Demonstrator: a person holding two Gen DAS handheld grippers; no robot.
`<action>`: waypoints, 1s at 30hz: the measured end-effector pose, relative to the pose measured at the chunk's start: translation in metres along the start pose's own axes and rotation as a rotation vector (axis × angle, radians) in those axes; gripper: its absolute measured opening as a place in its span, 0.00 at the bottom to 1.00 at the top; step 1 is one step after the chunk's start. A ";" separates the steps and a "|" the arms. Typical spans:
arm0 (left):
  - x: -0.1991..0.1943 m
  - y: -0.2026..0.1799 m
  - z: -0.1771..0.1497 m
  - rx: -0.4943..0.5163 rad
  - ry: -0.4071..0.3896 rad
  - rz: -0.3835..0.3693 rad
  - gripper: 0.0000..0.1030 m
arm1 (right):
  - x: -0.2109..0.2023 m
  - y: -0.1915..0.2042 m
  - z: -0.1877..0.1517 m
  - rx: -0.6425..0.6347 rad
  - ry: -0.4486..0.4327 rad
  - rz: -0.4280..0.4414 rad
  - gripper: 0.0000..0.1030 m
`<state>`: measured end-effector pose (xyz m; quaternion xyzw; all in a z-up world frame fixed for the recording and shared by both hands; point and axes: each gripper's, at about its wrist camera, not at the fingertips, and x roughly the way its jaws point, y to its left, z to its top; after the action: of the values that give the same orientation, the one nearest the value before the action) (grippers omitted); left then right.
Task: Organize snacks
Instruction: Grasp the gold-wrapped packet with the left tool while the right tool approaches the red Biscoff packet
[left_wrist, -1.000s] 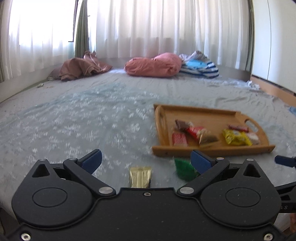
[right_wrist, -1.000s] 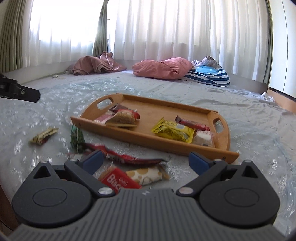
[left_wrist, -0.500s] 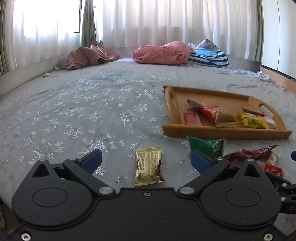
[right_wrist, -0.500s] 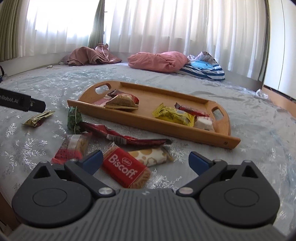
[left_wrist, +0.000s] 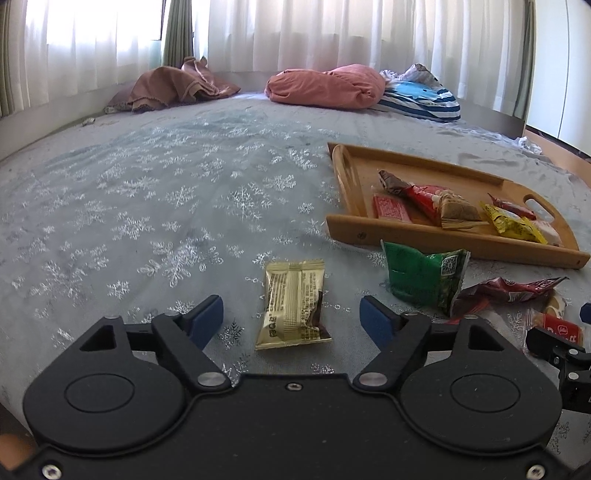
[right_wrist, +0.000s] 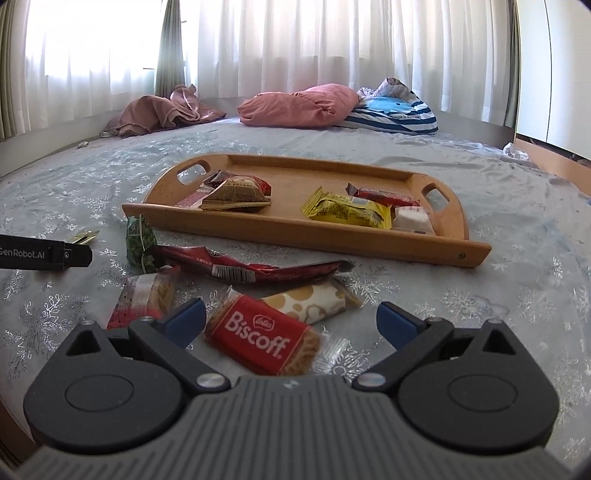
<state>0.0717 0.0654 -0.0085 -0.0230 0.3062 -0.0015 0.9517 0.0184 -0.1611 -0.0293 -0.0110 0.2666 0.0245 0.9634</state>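
Now your left gripper (left_wrist: 291, 317) sits lower and closer to the bedspread (left_wrist: 155, 206) than a second ago, and the gold snack packet (left_wrist: 293, 304), then half hidden under its body, lies in full view between the blue pads. Its jaws have just been closing, yet the fingers are still apart and neither pad touches the wrapper. Your right gripper (right_wrist: 291, 319) has barely shifted; its fingers stand wide apart over the red Biscoff packet (right_wrist: 264, 341), gripping nothing. To your left the bedspread runs bare and open as far as the crumpled brown cloth (left_wrist: 173, 88). To your right things crowd: the green packet (left_wrist: 424, 278) lies just beside the left gripper's right pad, with the long dark-red wrapper (right_wrist: 251, 267) near it. The wooden tray (right_wrist: 332, 238) sits beyond them, its near rim facing you, with bare room mid-floor between the two clusters of snacks inside.
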 end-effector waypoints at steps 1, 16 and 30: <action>0.000 0.000 0.000 -0.002 0.001 0.000 0.73 | 0.000 0.000 0.000 0.003 0.001 0.000 1.00; 0.002 -0.004 0.002 0.013 0.005 0.001 0.46 | 0.003 0.004 -0.004 -0.027 0.005 -0.002 1.00; -0.010 -0.004 0.003 0.007 0.011 -0.023 0.30 | -0.002 0.009 -0.006 -0.036 0.023 0.024 1.00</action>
<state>0.0653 0.0618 0.0001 -0.0233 0.3113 -0.0137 0.9499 0.0130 -0.1527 -0.0336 -0.0255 0.2771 0.0409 0.9596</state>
